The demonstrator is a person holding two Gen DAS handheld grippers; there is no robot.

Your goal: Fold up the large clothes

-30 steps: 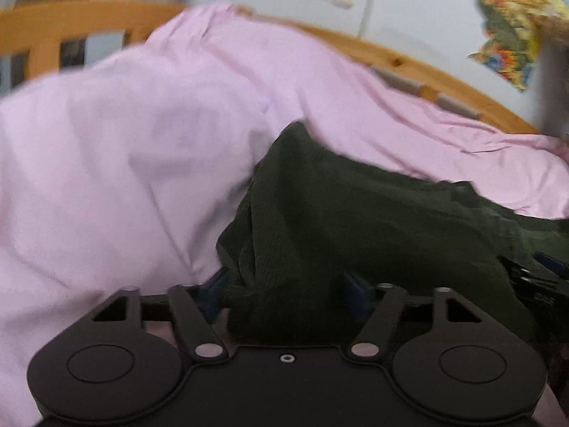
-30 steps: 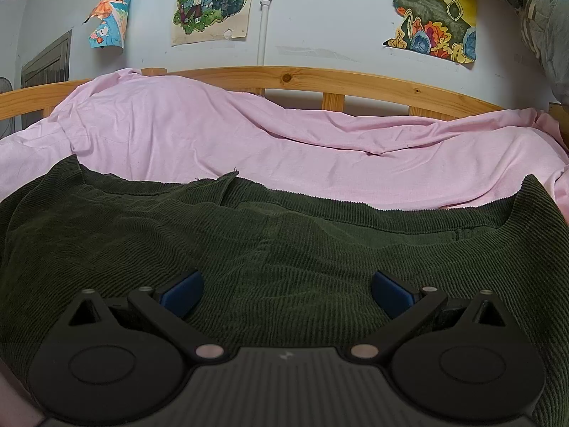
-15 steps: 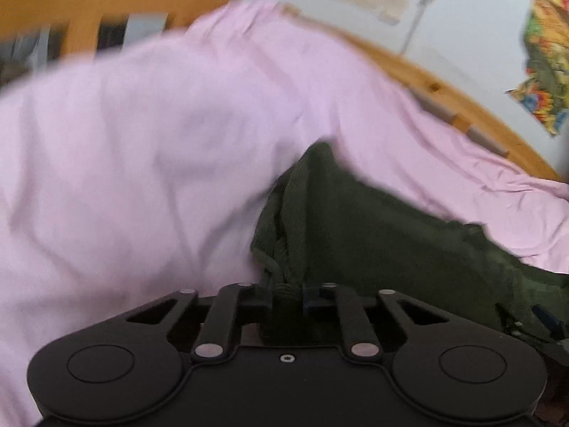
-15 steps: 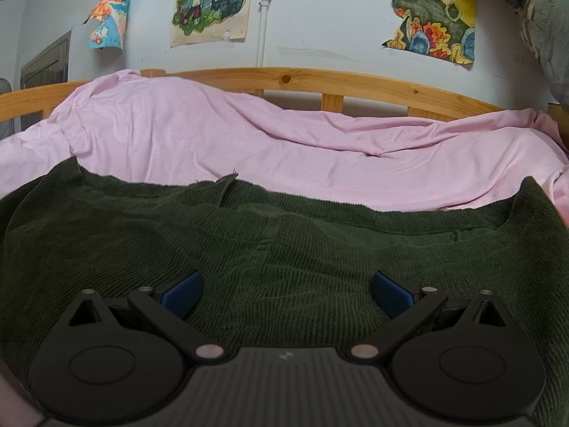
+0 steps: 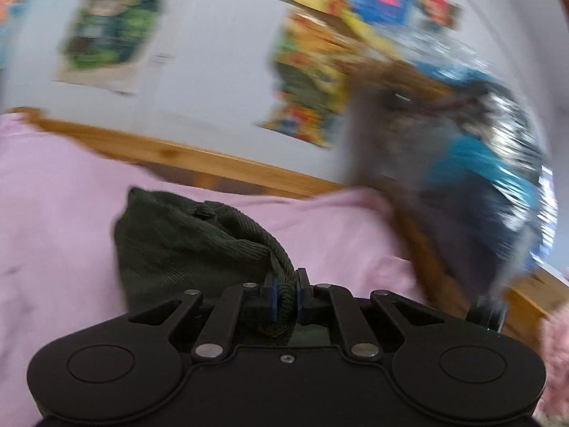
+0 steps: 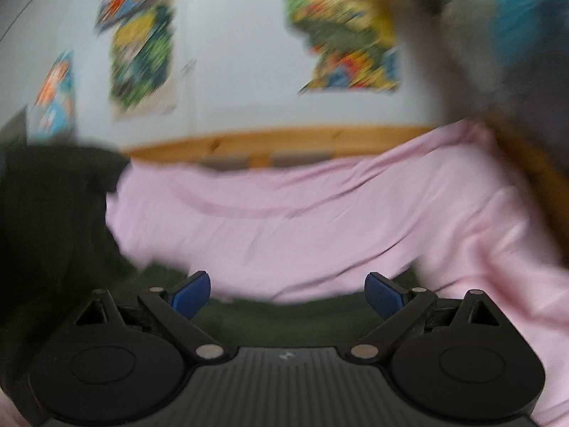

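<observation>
- The left tool [image 5: 284, 300] is clamped tight on a bunched fold of the dark green corduroy garment [image 5: 185, 245].
- From the pinch, the cloth trails ahead and leftward, lifted over the pink bedsheet [image 5: 53, 213].
- The right tool [image 6: 286, 293] has its jaws wide and closing, nothing pinched; green cloth lies below them and hangs dark to its left.
- Fine ribbed cords; no label legible.
- Beyond: wooden bed rail [image 6: 284, 140], blurred posters [image 6: 348, 35].

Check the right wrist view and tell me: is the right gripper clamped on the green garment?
No: the right gripper has its closing jaws still wide apart, gripping nothing, with the green garment lying below.
</observation>
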